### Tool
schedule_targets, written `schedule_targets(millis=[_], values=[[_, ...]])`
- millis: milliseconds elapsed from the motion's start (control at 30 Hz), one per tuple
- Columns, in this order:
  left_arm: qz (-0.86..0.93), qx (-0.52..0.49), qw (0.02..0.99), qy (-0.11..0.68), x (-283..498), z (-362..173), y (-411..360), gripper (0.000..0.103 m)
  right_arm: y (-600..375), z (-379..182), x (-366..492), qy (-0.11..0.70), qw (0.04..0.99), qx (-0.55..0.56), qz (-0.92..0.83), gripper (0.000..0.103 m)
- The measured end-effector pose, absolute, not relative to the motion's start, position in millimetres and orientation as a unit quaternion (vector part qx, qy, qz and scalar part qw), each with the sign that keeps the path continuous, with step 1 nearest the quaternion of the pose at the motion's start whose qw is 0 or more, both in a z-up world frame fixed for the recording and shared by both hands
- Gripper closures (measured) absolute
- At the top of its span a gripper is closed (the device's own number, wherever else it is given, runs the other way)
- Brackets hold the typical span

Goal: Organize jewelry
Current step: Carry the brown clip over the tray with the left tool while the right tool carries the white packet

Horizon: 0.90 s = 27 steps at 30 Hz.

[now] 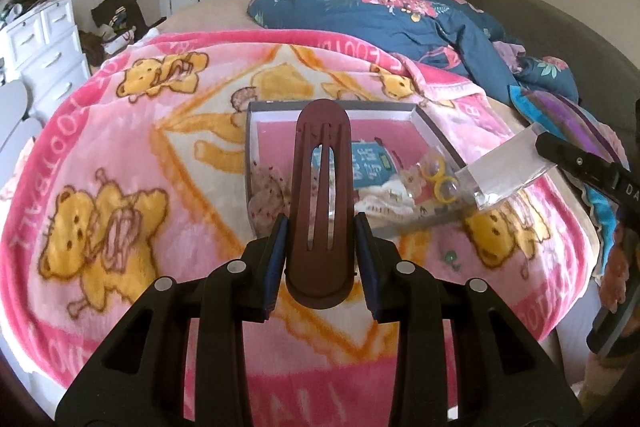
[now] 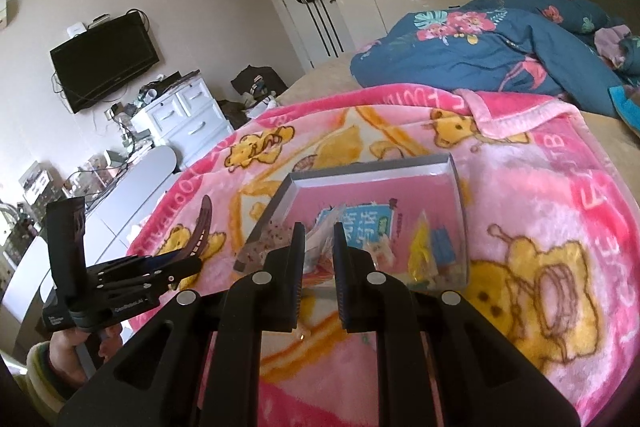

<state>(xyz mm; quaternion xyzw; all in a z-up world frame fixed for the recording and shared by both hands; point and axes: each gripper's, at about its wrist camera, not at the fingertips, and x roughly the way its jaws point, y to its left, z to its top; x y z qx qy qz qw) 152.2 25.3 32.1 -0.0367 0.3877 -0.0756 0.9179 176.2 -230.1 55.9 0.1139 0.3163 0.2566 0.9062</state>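
Observation:
My left gripper [image 1: 322,231] is shut on a long brown hair clip [image 1: 322,195] and holds it upright above the pink blanket, in front of a grey shallow box [image 1: 436,131]. The clip also shows in the right wrist view [image 2: 200,231]. The box [image 2: 456,179] holds a blue card [image 2: 360,223], a speckled hair tie [image 1: 268,191], yellow rings [image 1: 438,177] and small packets. My right gripper [image 2: 319,247] is shut on a clear plastic bag [image 1: 508,167], held over the box's right edge; in its own view the bag shows only faintly between the fingers.
The box lies on a pink bear-print blanket [image 1: 120,147] spread over the bed. A blue floral duvet [image 1: 400,11] is heaped behind. A white dresser [image 2: 184,119] and a desk [image 2: 132,183] stand left of the bed.

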Motion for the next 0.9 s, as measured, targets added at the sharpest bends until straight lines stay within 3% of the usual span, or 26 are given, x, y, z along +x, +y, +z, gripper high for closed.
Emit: schedule_targets(millis=[900], values=[[-0.089,-0.012,0.910,0.405,228,19,-7,0.078,-263,60,225,0.296,0.926,0.125,0.198,0.090]])
